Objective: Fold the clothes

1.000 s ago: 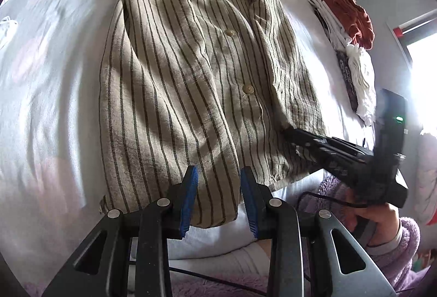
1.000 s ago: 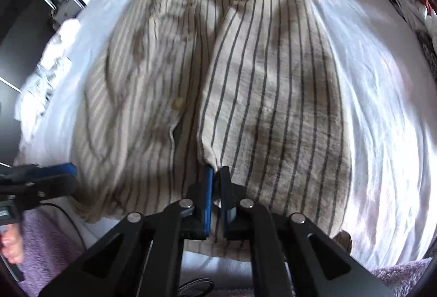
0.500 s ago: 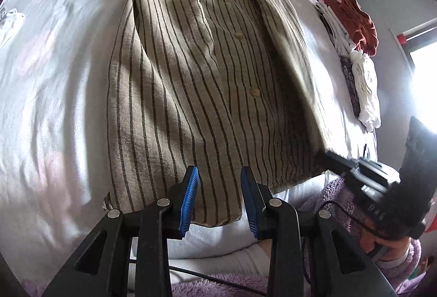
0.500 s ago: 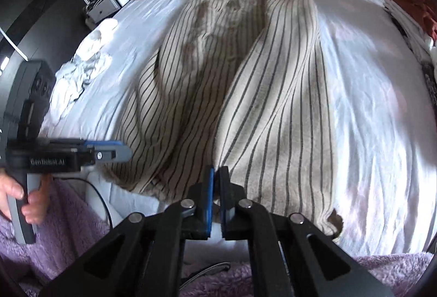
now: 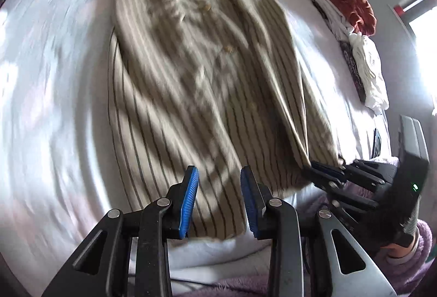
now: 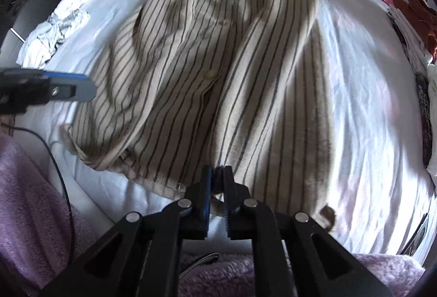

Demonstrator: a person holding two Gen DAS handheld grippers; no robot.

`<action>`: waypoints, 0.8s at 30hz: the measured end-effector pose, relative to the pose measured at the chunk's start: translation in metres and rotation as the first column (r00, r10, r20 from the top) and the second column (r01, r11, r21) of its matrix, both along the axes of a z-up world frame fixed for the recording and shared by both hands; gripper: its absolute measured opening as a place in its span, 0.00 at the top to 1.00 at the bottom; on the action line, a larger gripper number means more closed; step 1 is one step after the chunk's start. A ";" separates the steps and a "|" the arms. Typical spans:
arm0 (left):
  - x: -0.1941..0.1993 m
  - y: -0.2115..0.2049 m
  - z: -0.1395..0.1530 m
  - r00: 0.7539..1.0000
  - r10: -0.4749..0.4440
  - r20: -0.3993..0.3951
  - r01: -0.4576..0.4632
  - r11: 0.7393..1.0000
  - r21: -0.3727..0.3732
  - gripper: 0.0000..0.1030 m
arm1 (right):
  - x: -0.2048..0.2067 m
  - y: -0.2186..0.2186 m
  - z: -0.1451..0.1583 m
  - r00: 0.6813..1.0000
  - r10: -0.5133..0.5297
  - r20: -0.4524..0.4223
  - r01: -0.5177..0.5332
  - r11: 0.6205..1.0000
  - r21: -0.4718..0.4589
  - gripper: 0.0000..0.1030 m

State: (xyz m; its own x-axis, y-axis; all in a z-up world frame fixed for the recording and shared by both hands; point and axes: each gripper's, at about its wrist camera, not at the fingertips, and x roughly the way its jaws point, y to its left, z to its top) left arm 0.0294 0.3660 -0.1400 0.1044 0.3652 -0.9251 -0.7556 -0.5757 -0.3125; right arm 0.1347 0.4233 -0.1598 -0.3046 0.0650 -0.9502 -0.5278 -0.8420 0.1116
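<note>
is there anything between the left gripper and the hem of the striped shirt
Nothing visible. The left gripper hangs open right over the striped shirt, whose hem shows bare between its fingers. The right gripper already has the hem further along.

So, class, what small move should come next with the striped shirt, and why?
Probably close the left tool on the near hem of the striped shirt: its jaws stand open and empty, while the right tool, jaws just eased wider, has hem between them.

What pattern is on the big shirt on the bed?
The shirt is beige with thin dark stripes running lengthwise, seen sharpest in the right wrist view.
</note>
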 end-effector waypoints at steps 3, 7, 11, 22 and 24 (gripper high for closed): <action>-0.024 0.028 0.012 0.998 -0.059 -0.025 0.060 0.998 0.033 0.67 | 0.010 0.019 0.018 0.999 -0.024 -0.026 0.024 1.000 -0.004 0.89; -0.060 0.079 0.031 0.985 -0.144 -0.099 0.151 0.986 0.073 0.67 | 0.028 0.051 0.034 0.998 -0.055 -0.006 0.055 0.998 0.011 0.87; -0.108 0.143 0.036 0.970 -0.180 -0.162 0.196 0.976 0.091 0.67 | 0.041 0.095 0.037 0.987 -0.133 0.091 0.121 0.984 0.131 0.79; -0.229 0.317 0.003 0.940 -0.258 -0.224 0.272 0.962 0.033 0.67 | 0.042 0.228 -0.015 0.894 -0.447 -0.015 0.444 0.883 0.154 0.79; -0.247 0.342 -0.012 0.940 -0.254 -0.229 0.261 0.965 -0.001 0.67 | 0.049 0.237 -0.017 0.873 -0.483 -0.062 0.486 0.858 0.166 0.79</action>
